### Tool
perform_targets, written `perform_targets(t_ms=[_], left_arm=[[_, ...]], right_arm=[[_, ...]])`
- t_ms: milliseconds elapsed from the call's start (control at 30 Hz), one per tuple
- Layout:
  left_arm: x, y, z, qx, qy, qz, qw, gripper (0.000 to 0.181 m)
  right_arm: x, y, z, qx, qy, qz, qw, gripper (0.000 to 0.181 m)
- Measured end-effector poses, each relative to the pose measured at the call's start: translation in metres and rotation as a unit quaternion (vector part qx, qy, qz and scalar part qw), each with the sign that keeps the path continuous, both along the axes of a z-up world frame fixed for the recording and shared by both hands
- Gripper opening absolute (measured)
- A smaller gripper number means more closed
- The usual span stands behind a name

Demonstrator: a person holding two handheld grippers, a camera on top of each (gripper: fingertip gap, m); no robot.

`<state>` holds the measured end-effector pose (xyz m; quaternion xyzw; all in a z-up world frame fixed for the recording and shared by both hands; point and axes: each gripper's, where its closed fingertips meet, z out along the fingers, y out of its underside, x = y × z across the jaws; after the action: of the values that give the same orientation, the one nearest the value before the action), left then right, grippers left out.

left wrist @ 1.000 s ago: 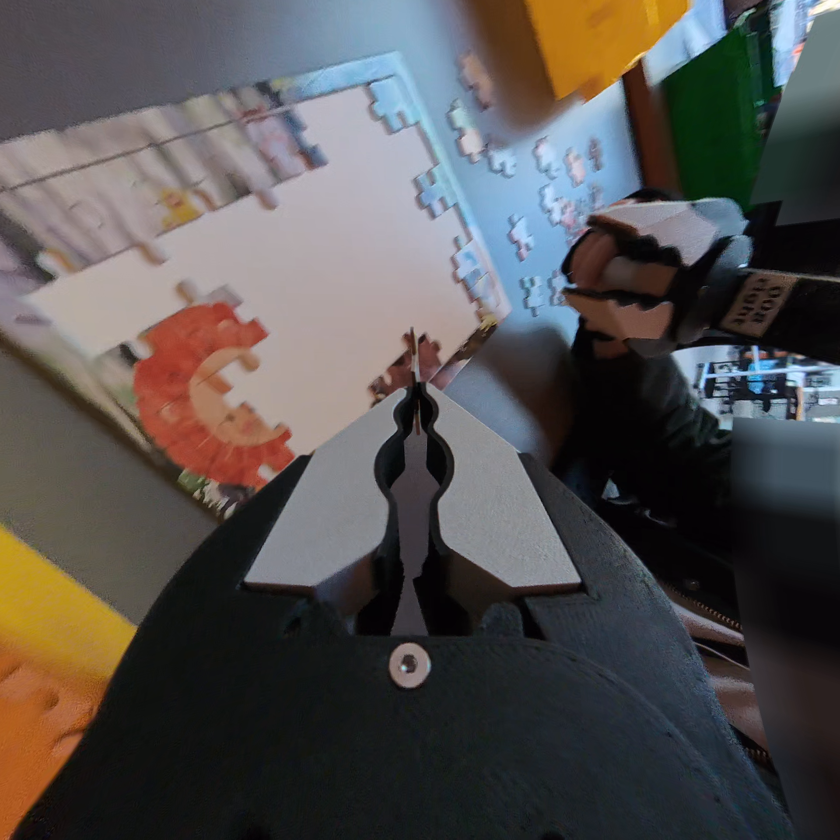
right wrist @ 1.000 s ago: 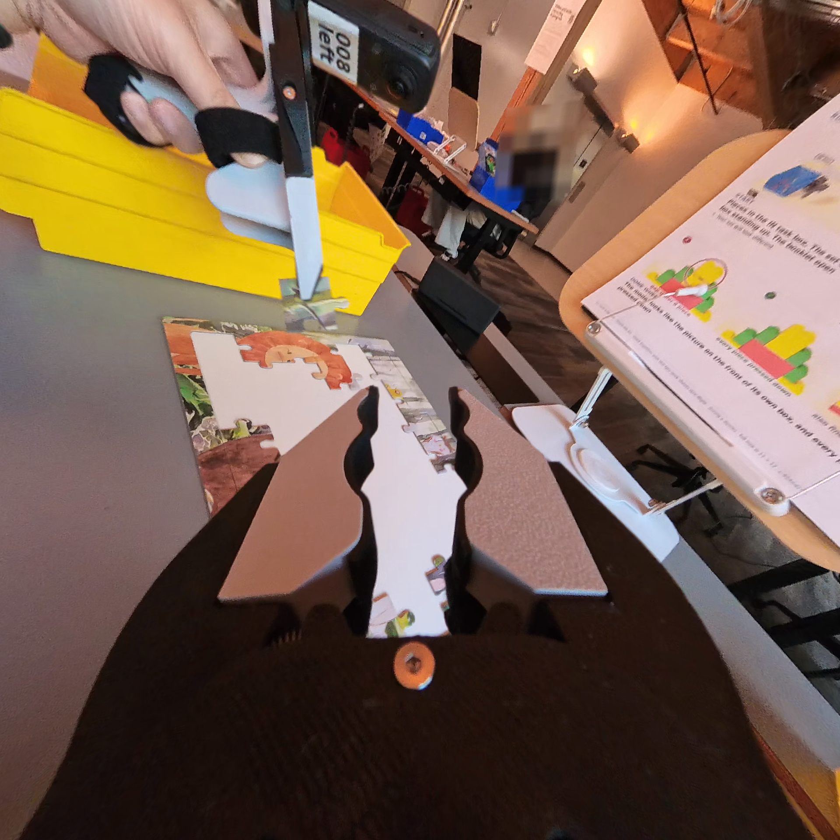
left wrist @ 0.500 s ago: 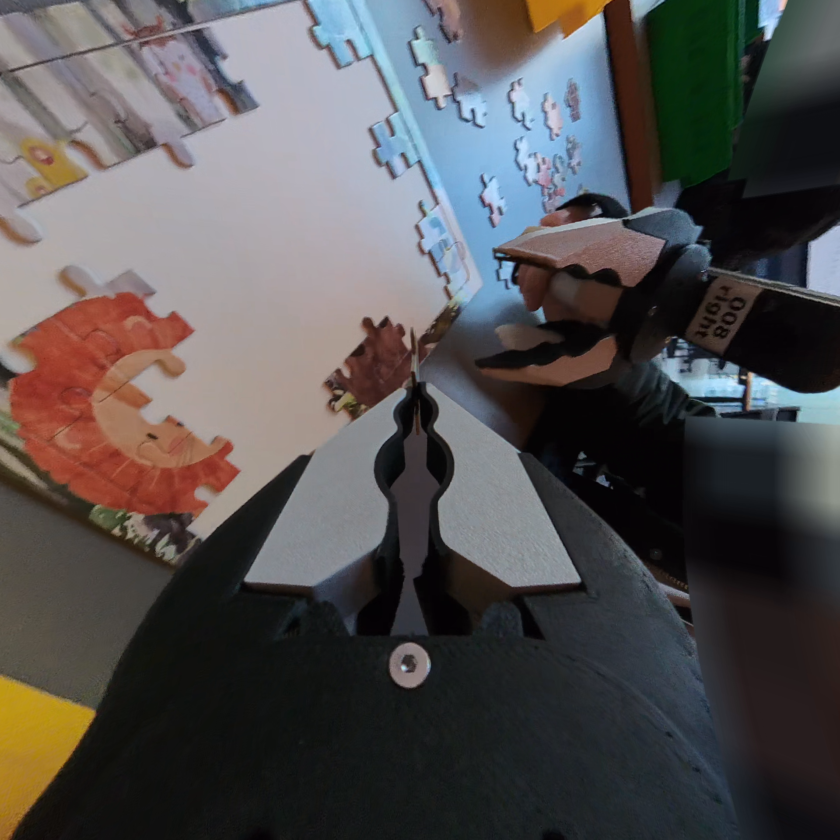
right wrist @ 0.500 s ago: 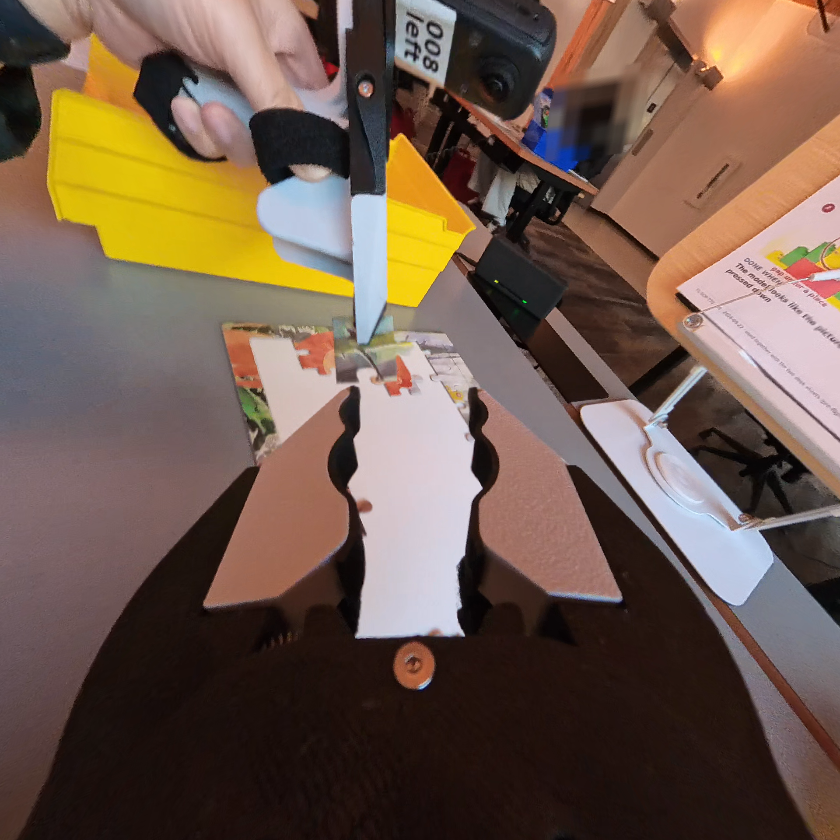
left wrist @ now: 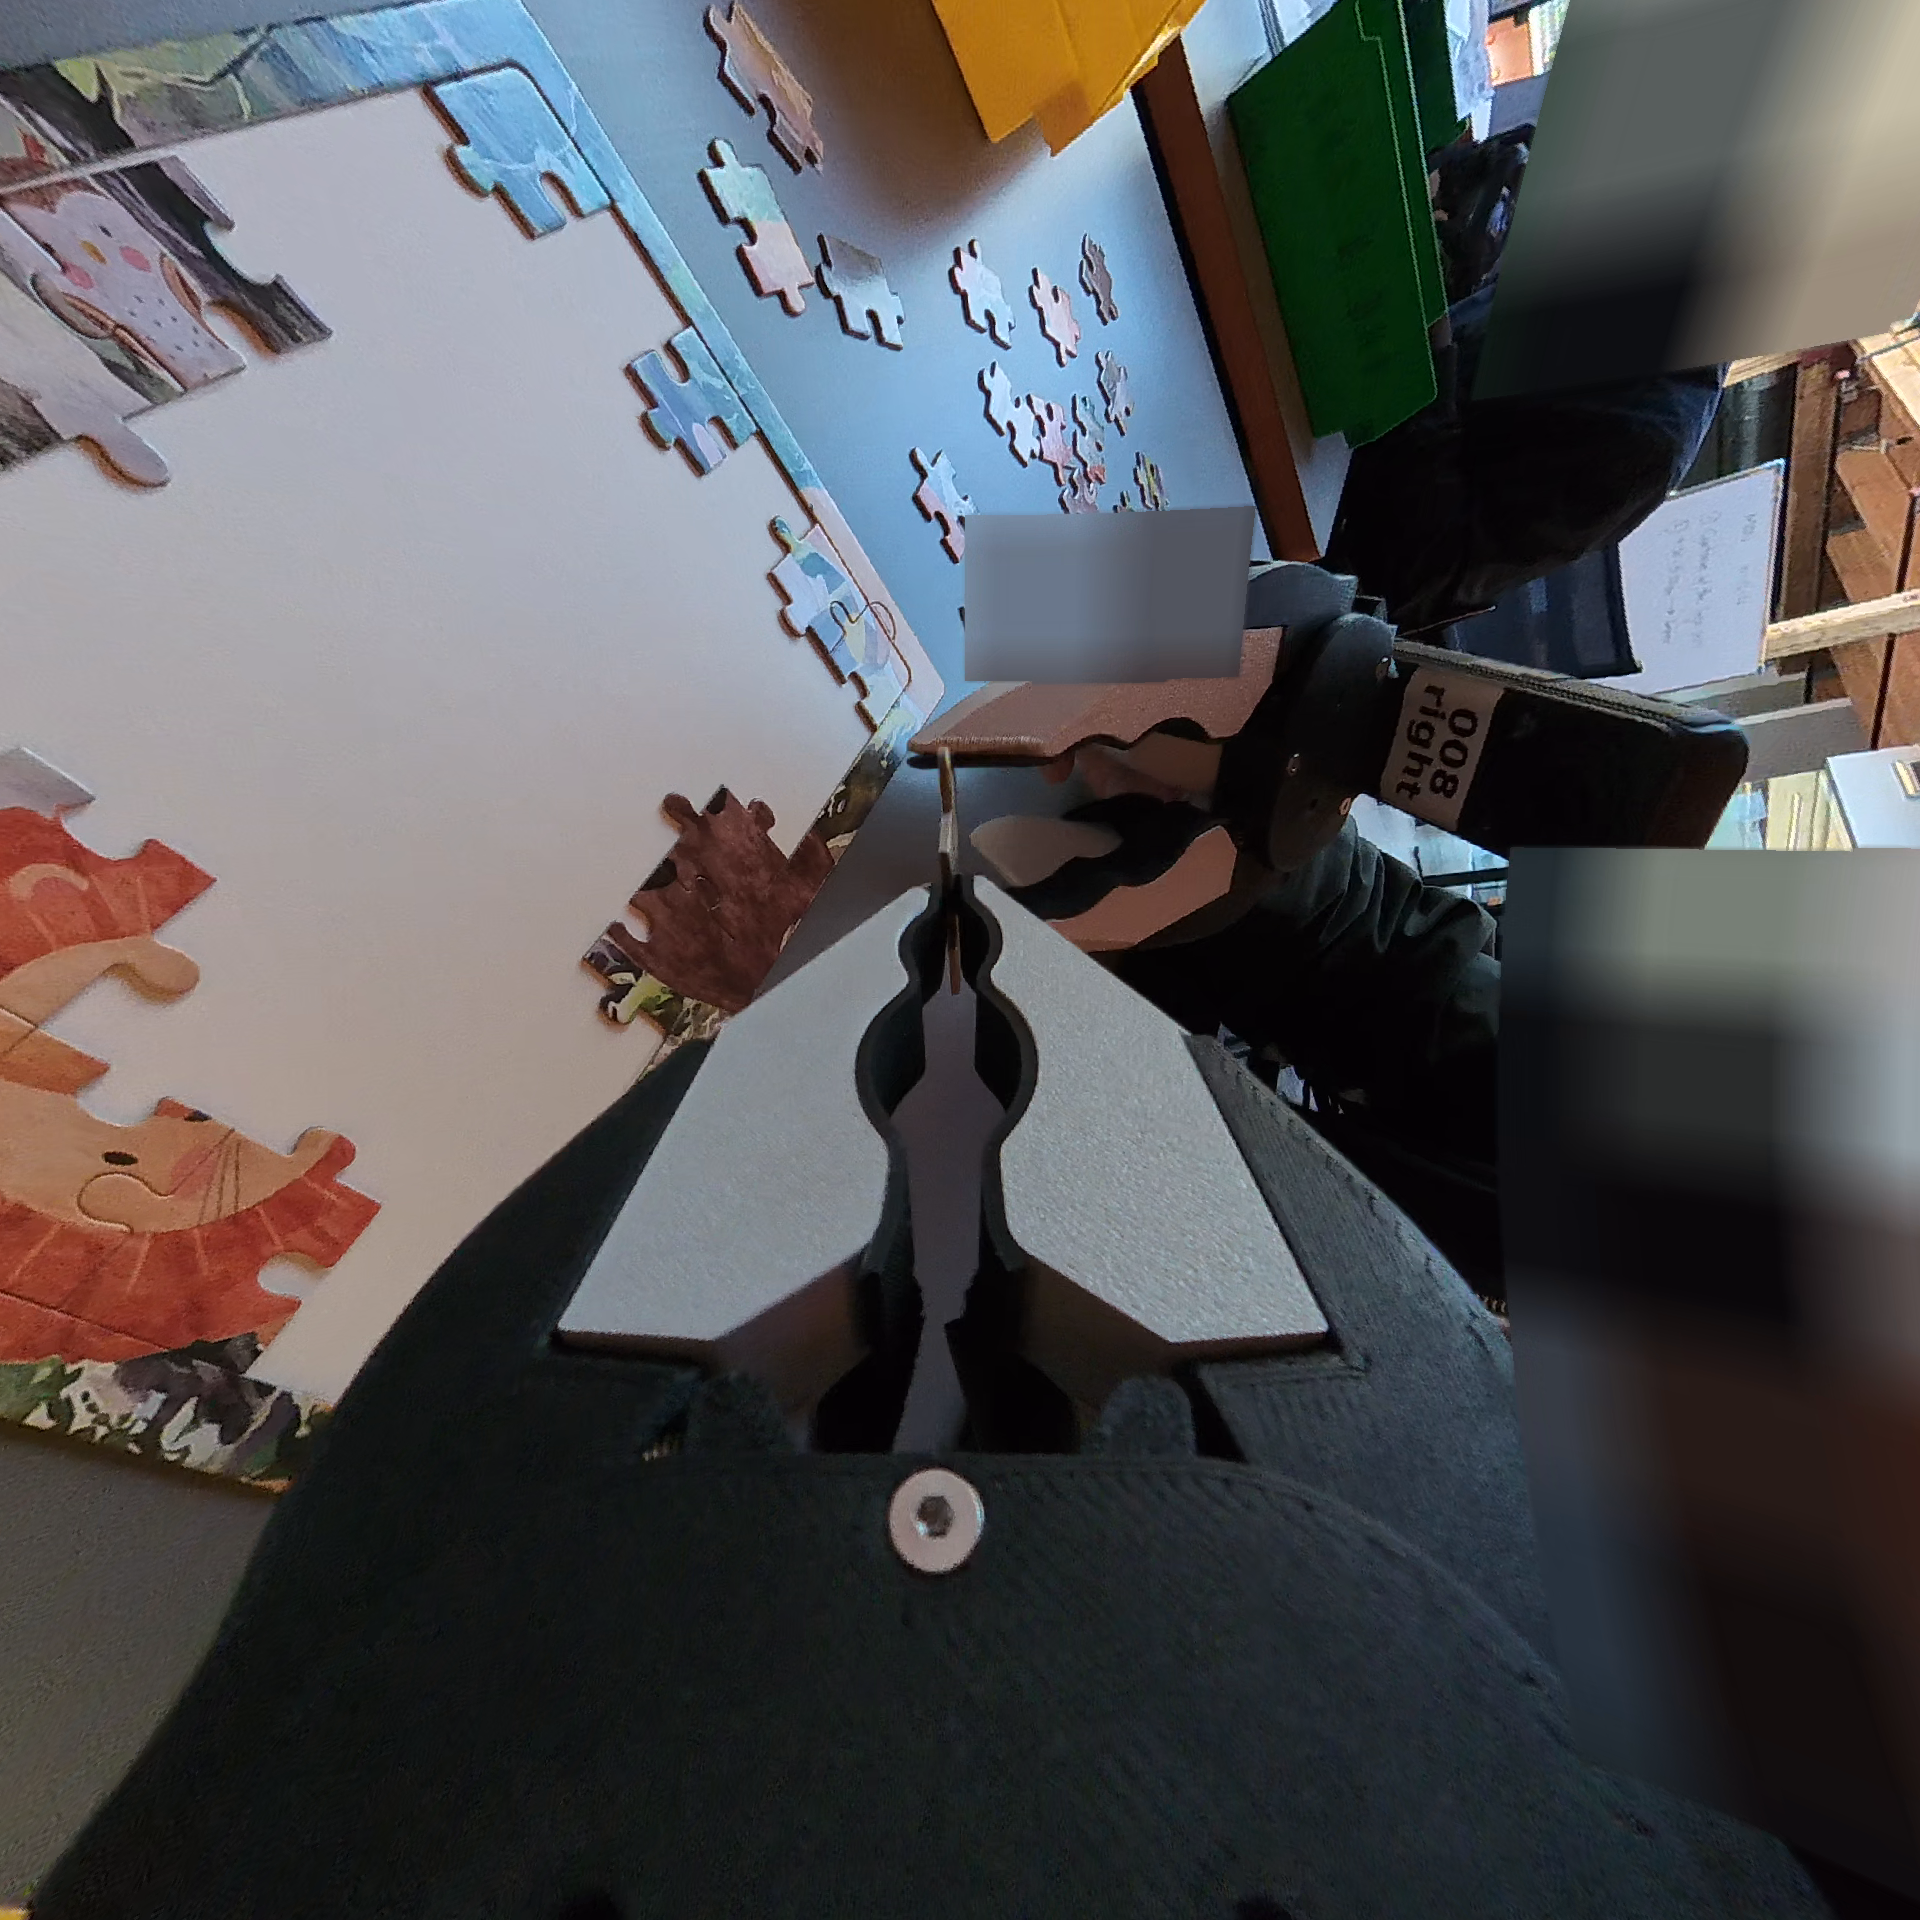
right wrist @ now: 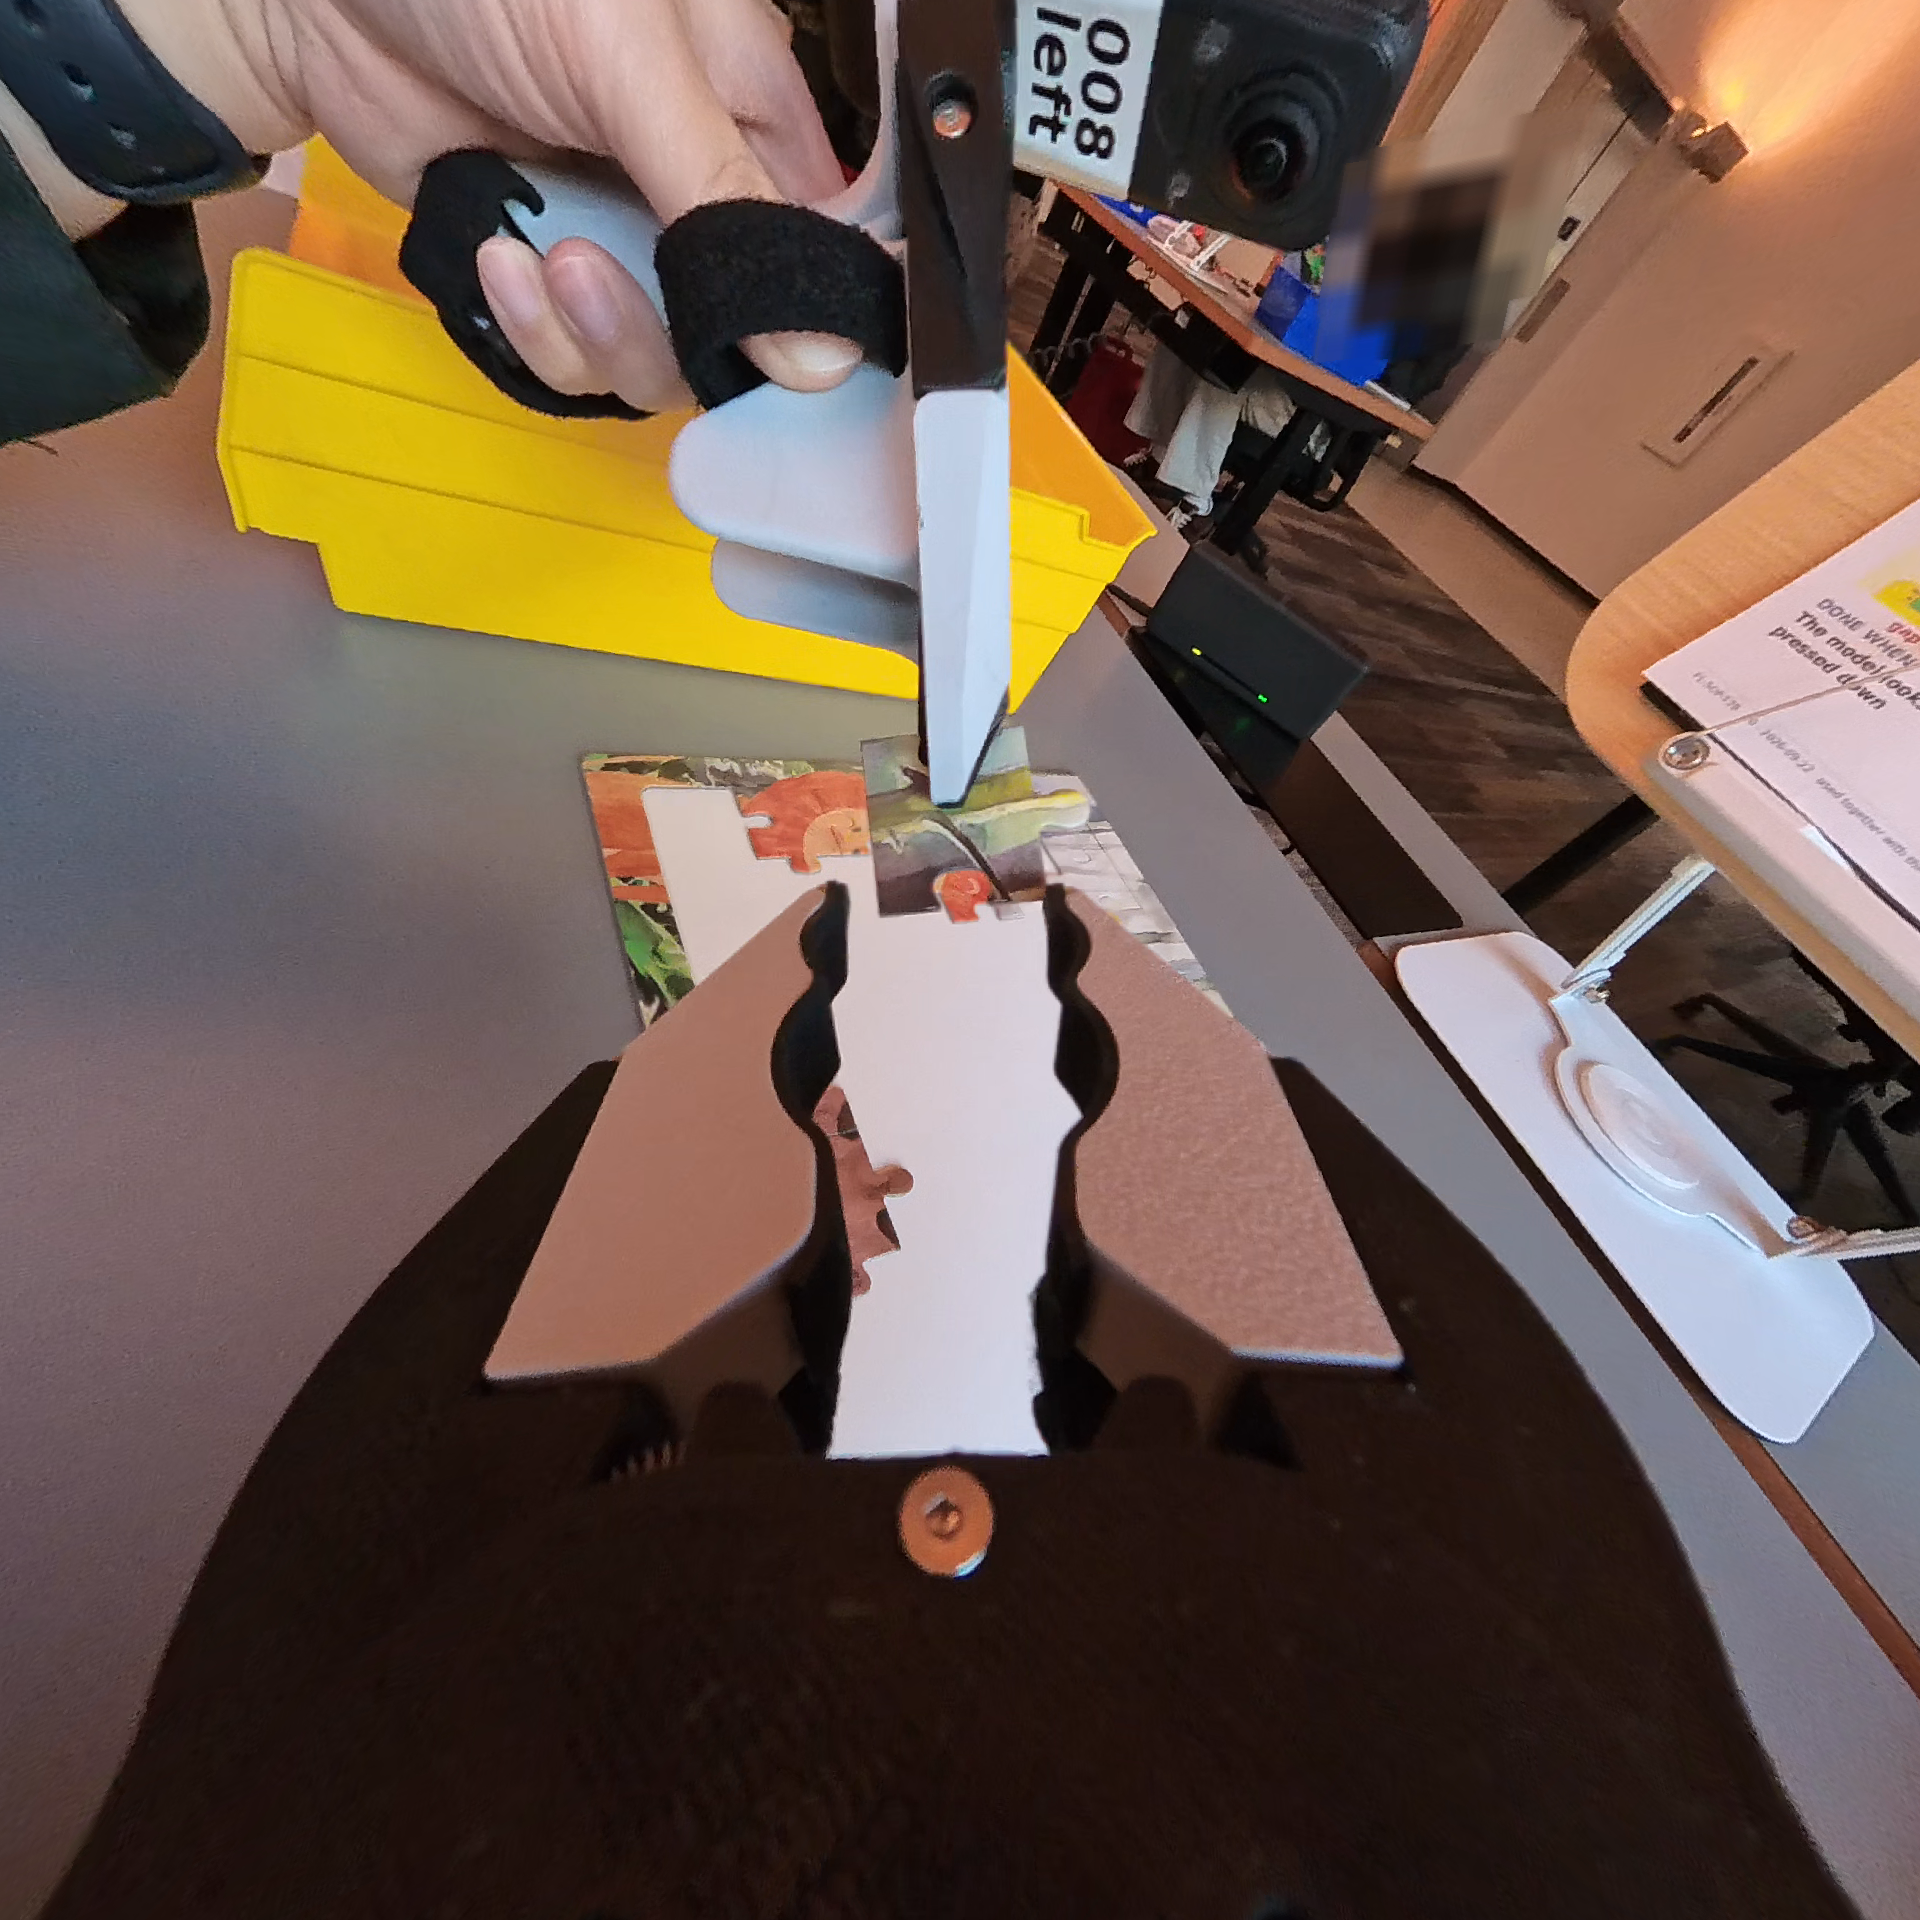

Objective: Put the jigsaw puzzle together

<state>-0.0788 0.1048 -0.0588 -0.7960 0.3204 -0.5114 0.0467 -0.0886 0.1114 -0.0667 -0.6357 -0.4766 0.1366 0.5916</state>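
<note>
While left gripper (left wrist: pixel 948 904) jaws pinch puzzle piece (right wrist: pixel 951 831) above tray (left wrist: pixel 416 644), right gripper (right wrist: pixel 940 935) jaws gape, seemingly empty.

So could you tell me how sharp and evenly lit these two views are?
Left wrist view: the held puzzle piece and puzzle board are sharp, with strong wide-angle bending. Right wrist view: the left gripper is crisp, with warm lamp glare upper right.

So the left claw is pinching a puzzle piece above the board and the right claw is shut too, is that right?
Not quite. The left claw is pinching a puzzle piece above the board, but the right claw is open: the right wrist view shows a wide gap between its jaws, with nothing held.
</note>
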Motion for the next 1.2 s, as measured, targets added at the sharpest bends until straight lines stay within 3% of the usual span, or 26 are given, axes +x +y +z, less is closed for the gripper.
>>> perform_targets(t_ms=[233,300,433,533,733,867,1033,1200], left_arm=[[0.003,0.001,0.012,0.01,-0.027,0.0,1.0,0.002],[-0.006,0.016,0.022,0.023,-0.044,0.039,0.998,0.01],[-0.039,0.053,0.038,0.074,-0.058,0.136,0.986,0.004],[-0.055,0.065,0.054,0.089,-0.089,0.173,0.977,0.001],[-0.055,0.068,0.059,0.079,-0.116,0.184,0.973,0.001],[-0.018,0.063,0.059,0.075,-0.152,0.167,0.971,0.01],[0.033,0.058,0.065,0.164,-0.196,0.164,0.953,0.03],[0.057,0.038,0.06,0.124,-0.223,0.126,0.959,0.026]], right_arm=[[0.015,0.006,0.008,0.011,-0.009,-0.019,1.0,0.032],[0.037,0.016,0.007,0.027,-0.035,-0.049,0.998,0.032],[0.113,0.051,-0.013,0.041,-0.122,-0.159,0.979,0.031],[0.144,0.062,-0.017,0.025,-0.119,-0.203,0.972,0.031],[0.144,0.064,-0.016,0.021,-0.11,-0.216,0.97,0.031],[0.122,0.059,0.0,0.011,-0.043,-0.209,0.977,0.031],[0.096,0.048,0.023,-0.007,0.059,-0.198,0.978,0.031],[0.089,0.041,0.038,-0.009,0.101,-0.199,0.975,0.031]])
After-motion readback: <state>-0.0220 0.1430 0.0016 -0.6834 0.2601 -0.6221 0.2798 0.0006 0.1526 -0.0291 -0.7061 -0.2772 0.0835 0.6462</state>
